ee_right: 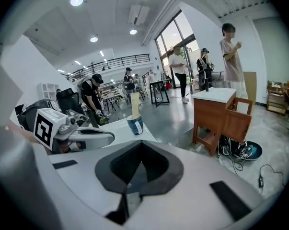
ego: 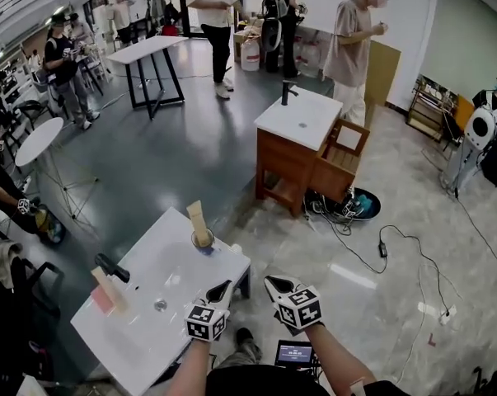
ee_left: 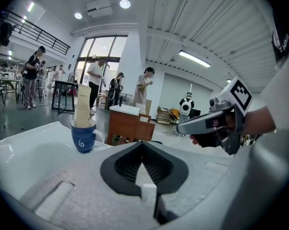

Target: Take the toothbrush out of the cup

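Both forearms reach forward side by side, left claw [ego: 222,287] and right claw [ego: 271,282] closed, empty.

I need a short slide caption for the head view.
Left gripper and right gripper, both shut, near a sink with a toothbrush in a cup.

White washbasin top [ego: 133,337] carries a blue cup [ego: 205,248] (far corner), black faucet [ego: 110,266], tan pack [ego: 108,289].

Bare sink top [ego: 186,275] up to the cup [ego: 203,240], black faucet [ego: 112,267] well aside left.
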